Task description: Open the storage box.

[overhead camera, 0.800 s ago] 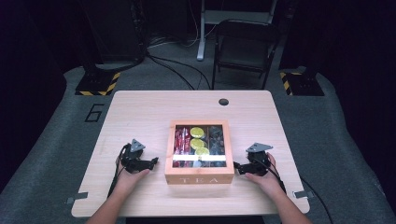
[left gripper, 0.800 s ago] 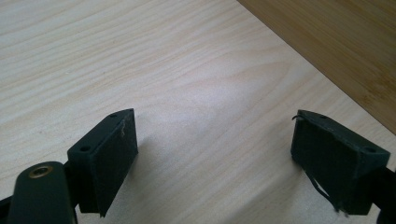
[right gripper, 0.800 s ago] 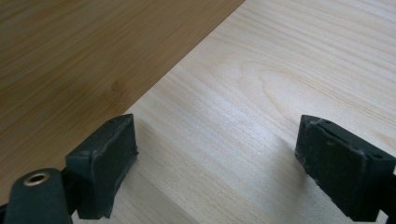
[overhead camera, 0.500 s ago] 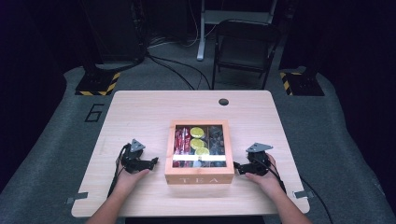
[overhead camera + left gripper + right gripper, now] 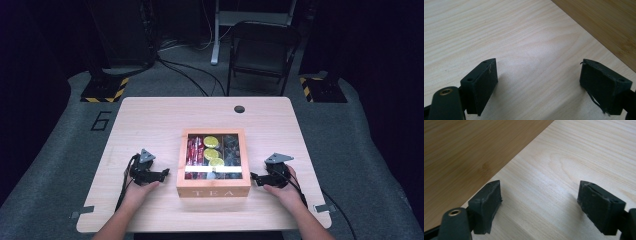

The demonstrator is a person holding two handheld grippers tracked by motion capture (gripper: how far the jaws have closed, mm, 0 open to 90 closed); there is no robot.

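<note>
Because the lid is still down, the work in hand looks like the opening of the box, not yet begun.

Tea box: wooden tea box [image 5: 213,187] with "TEA" on its front wall sits at the table's centre, slightly toward 6 o'clock; a windowed lid lies flat over it, so the tea bags [image 5: 210,154] show through but cannot be reached.

Left gripper: left gripper [image 5: 162,173] rests on the table [image 5: 150,120] at the box's 9 o'clock, jaws spread wide and holding nothing; in the left gripper view the box wall [image 5: 604,22] stands just beside its tips, apart.

Right gripper: right gripper [image 5: 255,177] mirrors it at 3 o'clock, jaws wide and bare, box wall [image 5: 461,147] close by.

Why so placed: one tool each side probably lets one steady the box while the other lifts the lid.

Far edge: a dark cable hole [image 5: 239,109] at 12 o'clock.
</note>
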